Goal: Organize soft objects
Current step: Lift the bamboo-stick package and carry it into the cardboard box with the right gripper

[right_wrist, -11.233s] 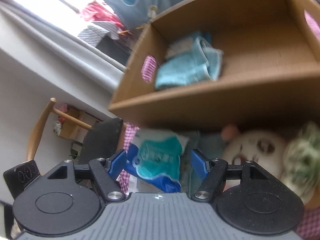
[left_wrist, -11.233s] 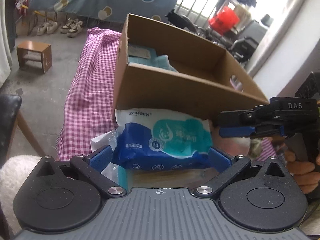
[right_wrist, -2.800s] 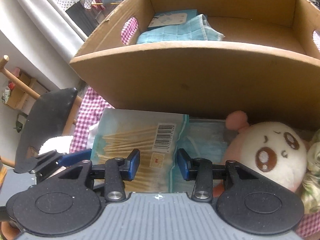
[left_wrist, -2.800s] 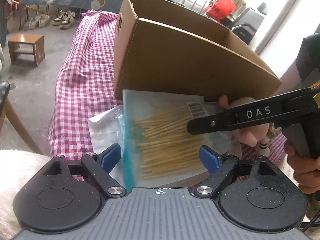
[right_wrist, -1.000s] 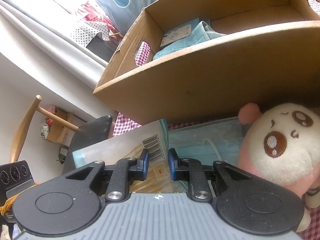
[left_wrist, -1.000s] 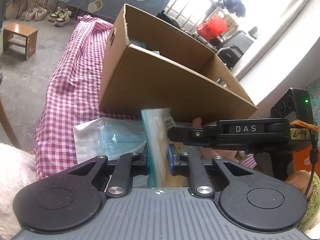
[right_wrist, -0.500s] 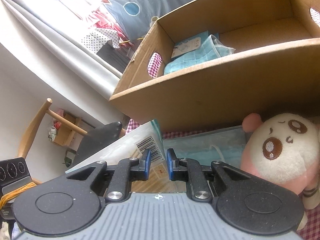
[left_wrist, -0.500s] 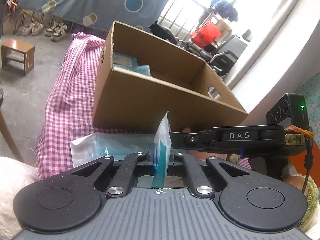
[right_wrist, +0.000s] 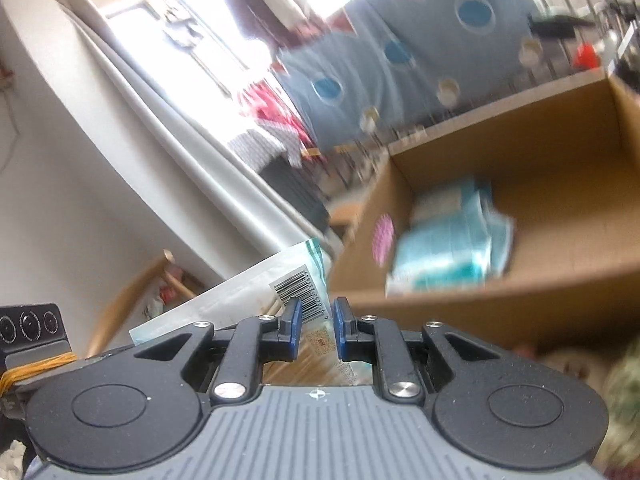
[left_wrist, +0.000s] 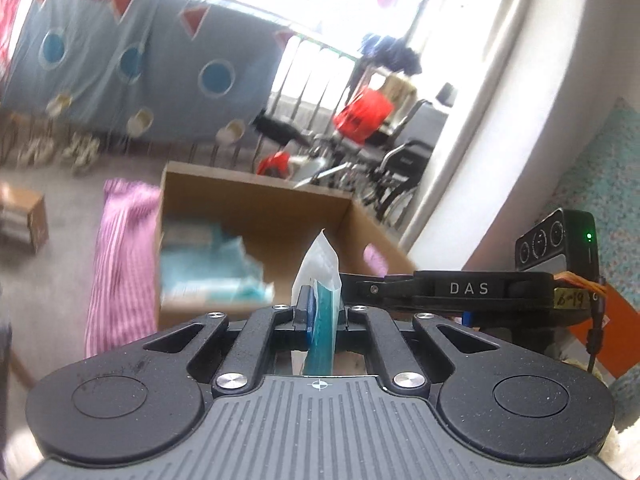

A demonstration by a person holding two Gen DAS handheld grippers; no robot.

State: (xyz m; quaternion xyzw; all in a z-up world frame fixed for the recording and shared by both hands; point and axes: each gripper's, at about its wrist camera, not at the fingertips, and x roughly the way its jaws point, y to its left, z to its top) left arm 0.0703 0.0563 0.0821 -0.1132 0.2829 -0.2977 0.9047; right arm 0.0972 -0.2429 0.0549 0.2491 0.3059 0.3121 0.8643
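Observation:
My left gripper is shut on the edge of a flat plastic packet of thin wooden sticks, held edge-on in front of the open cardboard box. My right gripper is shut on the same packet near its barcode corner. The packet hangs lifted between both grippers, near the box's front wall. The right gripper crosses the left wrist view just right of the packet. Light blue soft packs lie inside the box at its left end; they also show in the right wrist view.
A pink checked cloth covers the table left of the box. A plush toy lies blurred at the lower right under the box front. A wooden chair back stands to the left. Wheelchairs stand beyond the box.
Both grippers have lifted the stick packet upward, so the box interior now shows from higher. The views are blurred by the motion. The plush toy has dropped toward the frame's bottom edge.

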